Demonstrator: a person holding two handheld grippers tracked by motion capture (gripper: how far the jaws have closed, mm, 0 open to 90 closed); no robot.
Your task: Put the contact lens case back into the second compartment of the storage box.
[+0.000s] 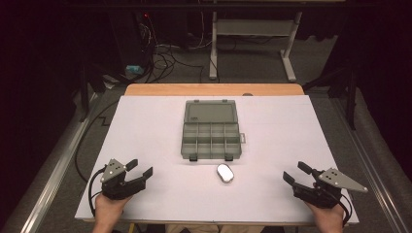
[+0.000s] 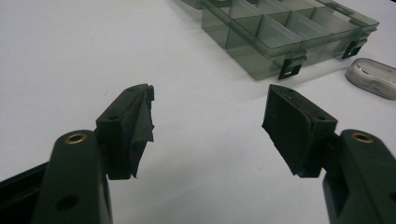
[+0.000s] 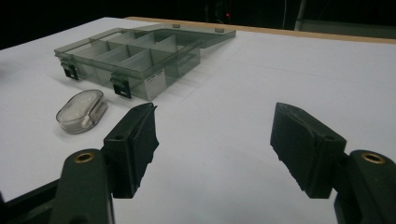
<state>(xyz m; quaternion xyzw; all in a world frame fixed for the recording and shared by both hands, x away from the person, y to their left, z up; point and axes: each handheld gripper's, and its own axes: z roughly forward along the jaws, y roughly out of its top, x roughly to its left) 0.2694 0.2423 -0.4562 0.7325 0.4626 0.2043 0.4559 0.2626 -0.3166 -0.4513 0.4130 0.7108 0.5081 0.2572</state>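
An open grey see-through compartment box (image 1: 212, 135) lies at the table's middle, its lid folded back; its compartments look empty. The same box (image 2: 285, 32) (image 3: 135, 53) appears ahead in both gripper views. A small oval clear case (image 1: 225, 173) with something white inside lies just in front of the box, and the case (image 2: 373, 77) (image 3: 82, 111) rests flat on the white surface. My left gripper (image 1: 141, 168) (image 2: 208, 123) stands open at the near left with nothing between its jaws. My right gripper (image 1: 297, 173) (image 3: 215, 140) stands open at the near right, also holding nothing.
A white sheet (image 1: 145, 126) covers the table, with a wooden edge (image 1: 214, 89) at the far side. Beyond it are cables (image 1: 165, 56) on the floor and a desk frame (image 1: 252, 39). A person's hands hold both grippers at the near edge.
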